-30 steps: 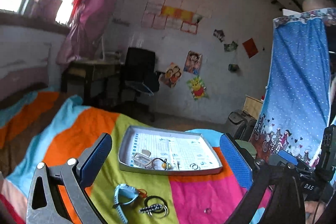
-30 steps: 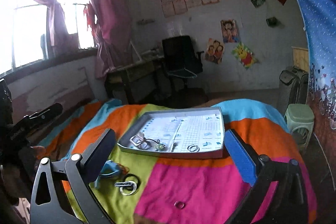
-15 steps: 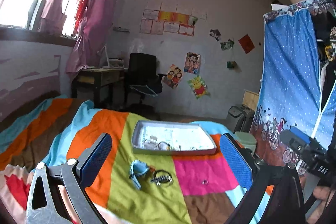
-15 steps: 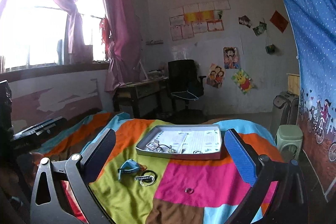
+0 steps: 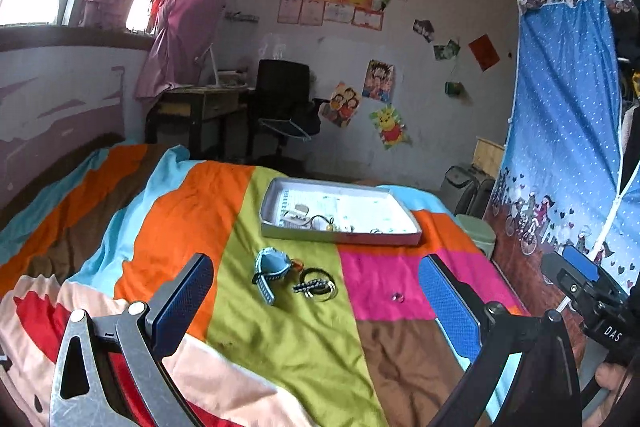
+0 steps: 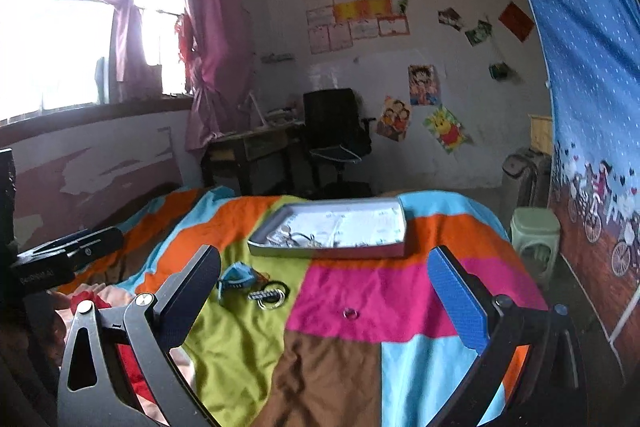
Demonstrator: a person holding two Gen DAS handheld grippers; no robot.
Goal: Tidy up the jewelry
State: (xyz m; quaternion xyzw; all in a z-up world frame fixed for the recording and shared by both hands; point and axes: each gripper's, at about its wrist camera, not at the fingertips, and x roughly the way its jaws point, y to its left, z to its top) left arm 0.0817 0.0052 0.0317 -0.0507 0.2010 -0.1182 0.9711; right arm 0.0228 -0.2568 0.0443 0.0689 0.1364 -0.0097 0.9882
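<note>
On the quilt (image 5: pixel 280 339) the tray (image 5: pixel 340 231) sits at 12 o'clock as collection point, the watch (image 5: pixel 269 267), bangles (image 5: pixel 316 287) and ring (image 5: pixel 396 297) lie loose before it, so my left gripper (image 5: pixel 316 311) and right gripper (image 6: pixel 324 301) hover wide open, empty.

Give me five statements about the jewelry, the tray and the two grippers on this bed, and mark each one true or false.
1. The left gripper is shut on the blue watch. False: its jaws stand wide open and empty, and the watch lies on the green patch of the bedspread.
2. The grey tray already holds some jewelry. True.
3. A small ring lies alone on the pink patch. True.
4. The dark bracelets are inside the tray. False: they lie on the bedspread beside the watch.
5. The right gripper is open and holds nothing. True.
</note>
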